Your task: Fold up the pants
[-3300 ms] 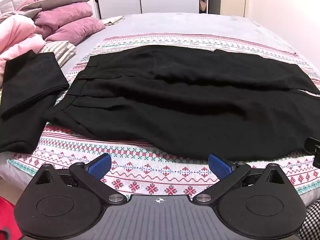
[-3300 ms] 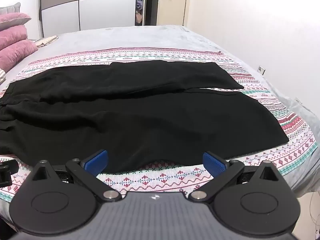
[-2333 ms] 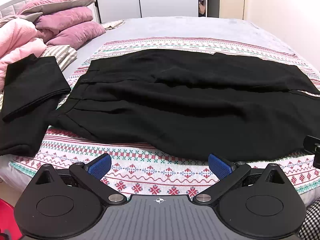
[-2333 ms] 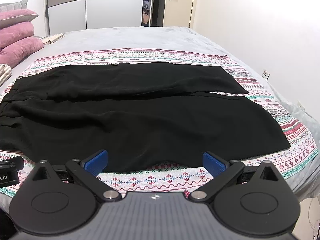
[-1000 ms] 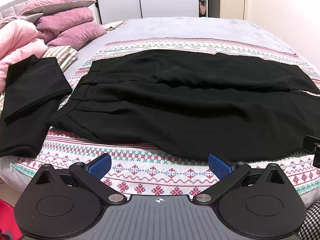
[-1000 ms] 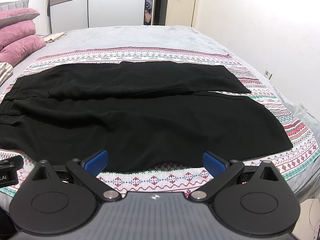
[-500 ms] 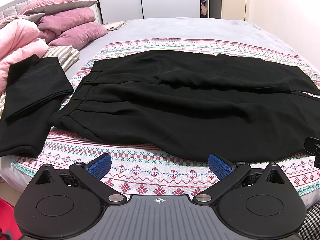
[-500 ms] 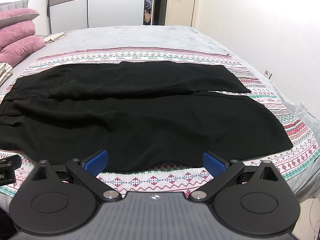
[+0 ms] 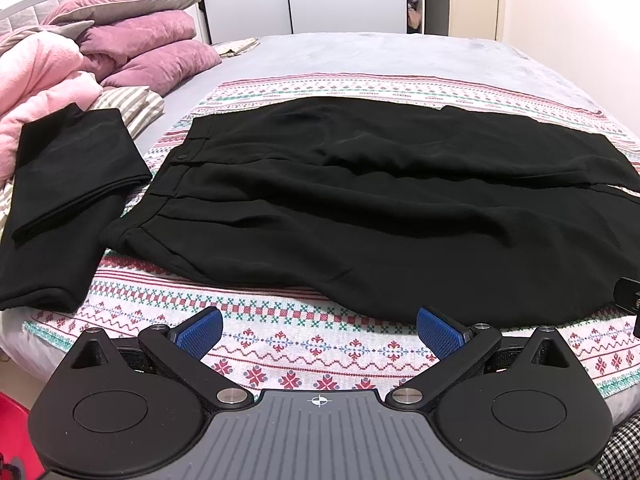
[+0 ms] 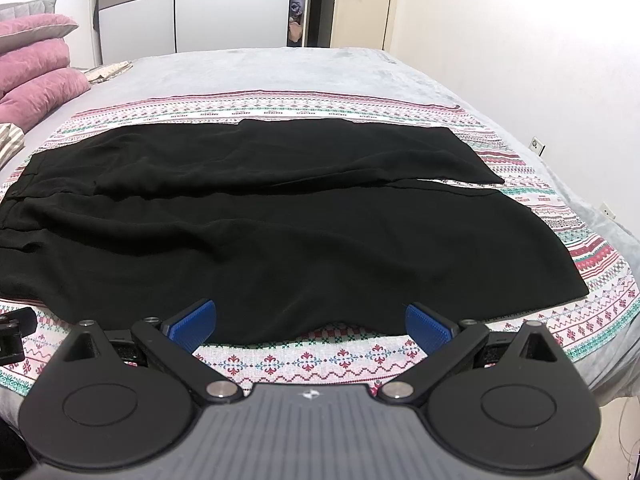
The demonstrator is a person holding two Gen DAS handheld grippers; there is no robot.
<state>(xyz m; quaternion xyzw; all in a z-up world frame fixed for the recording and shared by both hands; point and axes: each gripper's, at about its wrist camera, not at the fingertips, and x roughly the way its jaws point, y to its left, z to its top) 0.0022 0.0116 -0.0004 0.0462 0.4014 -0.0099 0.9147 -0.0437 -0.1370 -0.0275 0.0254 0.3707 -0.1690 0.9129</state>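
Black pants (image 9: 360, 200) lie spread flat on a patterned blanket (image 9: 304, 340), waistband to the left, two legs running right. They also show in the right wrist view (image 10: 300, 232), with the leg hems at the right. My left gripper (image 9: 318, 330) is open and empty, just short of the pants' near edge by the waist end. My right gripper (image 10: 310, 330) is open and empty, its fingertips at the near edge of the near leg.
A second black garment (image 9: 60, 200), folded, lies at the left of the bed. Pink pillows (image 9: 148, 52) and a pink blanket (image 9: 36, 80) are piled at the far left. The bed's near edge runs under both grippers. A wall (image 10: 540, 60) stands to the right.
Both grippers have drifted slightly, staying open and empty. The pants have not moved.
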